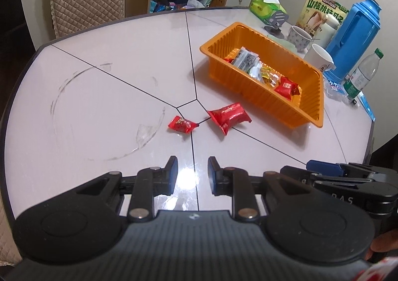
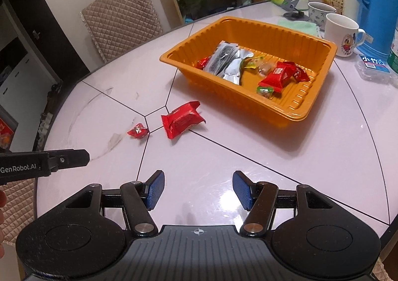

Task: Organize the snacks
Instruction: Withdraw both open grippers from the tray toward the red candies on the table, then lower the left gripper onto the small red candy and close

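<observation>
Both grippers, left gripper [image 1: 192,173] and right gripper [image 2: 198,189], hover with fingers apart, empty, over the worktop [image 1: 99,87]. Beyond lie a small red candy [image 1: 182,124] and large red packet [image 1: 228,115]: light, crinkly, probably slippery; pinch mid-body. Farther stands the orange tray [image 1: 308,107].

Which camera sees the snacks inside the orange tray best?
The right wrist view: it looks down into the orange tray, showing its snacks spread out. The left wrist view sees the tray more from the side, so its near wall hides some.
</observation>
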Demonstrator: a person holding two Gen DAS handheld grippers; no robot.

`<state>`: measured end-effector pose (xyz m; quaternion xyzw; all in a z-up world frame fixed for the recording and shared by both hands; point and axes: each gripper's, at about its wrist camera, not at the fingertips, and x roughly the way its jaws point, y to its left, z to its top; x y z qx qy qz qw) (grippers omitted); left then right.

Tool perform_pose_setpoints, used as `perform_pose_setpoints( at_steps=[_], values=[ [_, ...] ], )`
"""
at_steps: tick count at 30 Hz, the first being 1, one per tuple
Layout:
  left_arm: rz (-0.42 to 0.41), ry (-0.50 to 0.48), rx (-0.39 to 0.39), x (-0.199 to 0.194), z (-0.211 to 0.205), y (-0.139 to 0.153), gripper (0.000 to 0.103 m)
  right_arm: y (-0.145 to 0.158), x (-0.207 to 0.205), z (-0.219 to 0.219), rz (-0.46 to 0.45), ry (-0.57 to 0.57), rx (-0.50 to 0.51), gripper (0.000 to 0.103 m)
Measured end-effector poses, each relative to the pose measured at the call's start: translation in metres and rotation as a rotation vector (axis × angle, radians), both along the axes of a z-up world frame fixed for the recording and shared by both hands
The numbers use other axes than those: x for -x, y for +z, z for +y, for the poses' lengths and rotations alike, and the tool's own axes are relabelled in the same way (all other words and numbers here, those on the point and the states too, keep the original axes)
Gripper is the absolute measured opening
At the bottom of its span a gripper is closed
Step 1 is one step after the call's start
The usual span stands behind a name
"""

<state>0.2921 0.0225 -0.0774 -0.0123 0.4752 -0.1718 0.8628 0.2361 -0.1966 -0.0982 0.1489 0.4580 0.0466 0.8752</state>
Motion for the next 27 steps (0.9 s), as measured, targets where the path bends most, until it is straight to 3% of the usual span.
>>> perform_pose_setpoints(
  at_steps=[15,27],
  values=[
    [0.014,0.007,-0.007,-0.019,-0.010,-0.017,0.024,-0.009,-0.023,0.008,-0.013,0.017,0.013,0.061],
    [0.007,0.034,-0.009,-0.047,-0.027,-0.038,0.036,-0.025,-0.055,0.003,-0.043,0.017,-0.006,0.061]
  ],
)
